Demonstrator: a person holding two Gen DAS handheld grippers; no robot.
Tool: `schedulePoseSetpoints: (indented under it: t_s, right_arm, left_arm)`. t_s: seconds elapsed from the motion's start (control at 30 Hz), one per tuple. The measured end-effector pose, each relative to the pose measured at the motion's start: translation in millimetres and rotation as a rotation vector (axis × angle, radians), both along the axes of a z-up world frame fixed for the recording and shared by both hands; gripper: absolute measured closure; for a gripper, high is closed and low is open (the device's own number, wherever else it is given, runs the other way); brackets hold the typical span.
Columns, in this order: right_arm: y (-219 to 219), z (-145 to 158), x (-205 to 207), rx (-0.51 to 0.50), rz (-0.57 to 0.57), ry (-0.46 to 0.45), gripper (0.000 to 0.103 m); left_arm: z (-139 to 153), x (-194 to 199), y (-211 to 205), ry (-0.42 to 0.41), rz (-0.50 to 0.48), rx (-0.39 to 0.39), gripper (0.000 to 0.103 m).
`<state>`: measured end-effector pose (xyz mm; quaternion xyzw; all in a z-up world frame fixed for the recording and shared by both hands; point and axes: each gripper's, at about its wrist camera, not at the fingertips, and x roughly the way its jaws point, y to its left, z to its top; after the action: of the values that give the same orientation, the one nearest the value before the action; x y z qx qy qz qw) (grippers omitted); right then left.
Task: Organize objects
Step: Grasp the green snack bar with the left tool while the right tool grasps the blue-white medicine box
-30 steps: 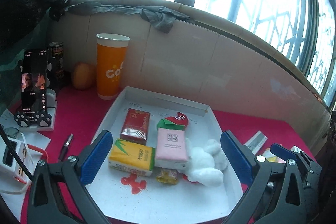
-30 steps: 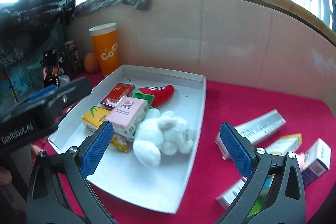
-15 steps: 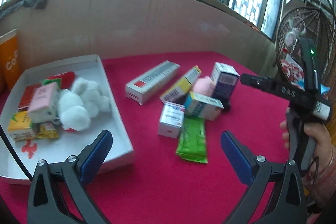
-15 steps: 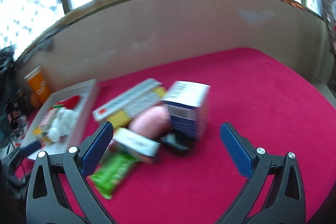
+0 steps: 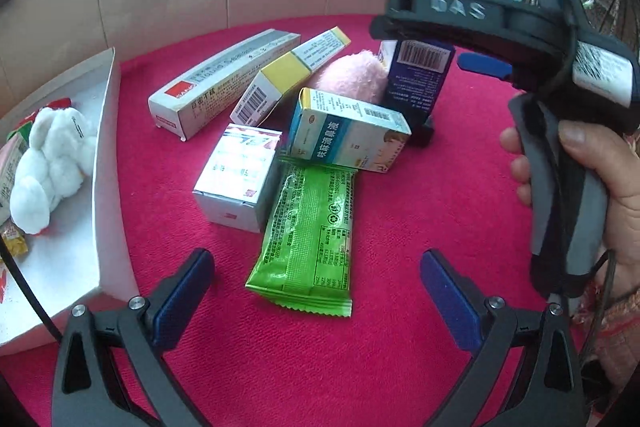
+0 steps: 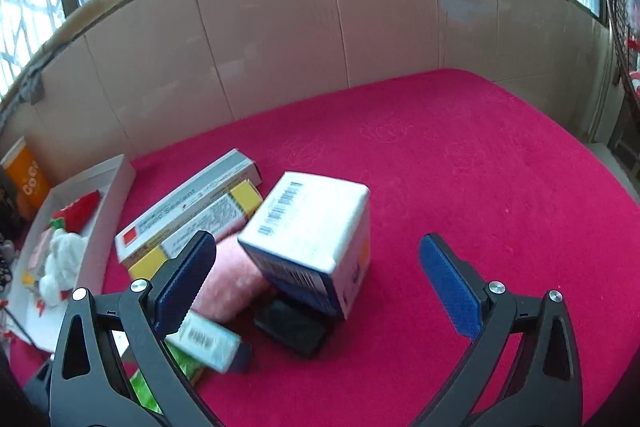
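Now the right gripper (image 6: 316,283), wide open and empty, frames the blue box (image 6: 310,239) (light, stiff card), best pinched across its flat sides.

A red cloth-covered worktop (image 5: 400,235) holds a loose cluster of packages. A green snack packet (image 5: 308,239) lies between the wide-spread blue-padded fingers of the left hand-held gripper (image 5: 316,291), which grasps nothing. Behind the packet sit a small white box (image 5: 236,179), a blue and white medicine box (image 5: 348,131), two long cartons and a pink plush (image 5: 352,75). A white tray (image 5: 106,163) at left holds a white plush toy (image 5: 52,163). At right, a hand (image 5: 600,179) grips the right hand-held gripper (image 5: 486,65).
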<state>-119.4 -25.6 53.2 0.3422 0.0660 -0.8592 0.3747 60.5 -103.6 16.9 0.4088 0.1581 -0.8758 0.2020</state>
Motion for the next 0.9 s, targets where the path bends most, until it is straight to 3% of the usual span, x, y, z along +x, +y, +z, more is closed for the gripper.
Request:
schedulePoseSetpoints:
  t_s: [0.1,0.17,0.23,0.37,0.53,0.7,0.9]
  right_arm:
    - [-13.3,-8.4,-5.4,-0.006,-0.022,-0.032,0.002]
    - [-12.6,-12.5,-6.6,-0.014,-0.022,-0.044,0.014]
    - [-11.7,-18.2,-6.2,-0.011,-0.021,-0.046,0.034]
    - [4.8,-21.0,-3.5,-0.048,-0.008,-0.021,0.042]
    - [25.5,-20.2,-1.8,-0.108,-0.027,-0.014,0.053]
    - [43.9,-19.4,1.3,-0.16,-0.034,-0.029,0.053]
    - [62.5,-21.6,1.3,-0.198,-0.043,-0.059,0.053]
  left_arm:
    - [-2.0,-0.9,1.3,-0.019,0.002,-0.018,0.0]
    - [-2.2,-2.1,2.7,-0.03,-0.004,-0.031,0.001]
    - [-1.6,-2.4,4.2,-0.034,-0.001,-0.055,0.013]
    - [3.3,3.5,4.9,-0.011,0.007,-0.083,0.061]
    - [6.2,14.5,2.3,0.013,0.013,-0.067,0.066]
    - [10.4,21.4,4.1,0.026,0.018,-0.087,0.066]
    - [17.6,30.1,16.3,0.084,0.01,-0.164,0.066]
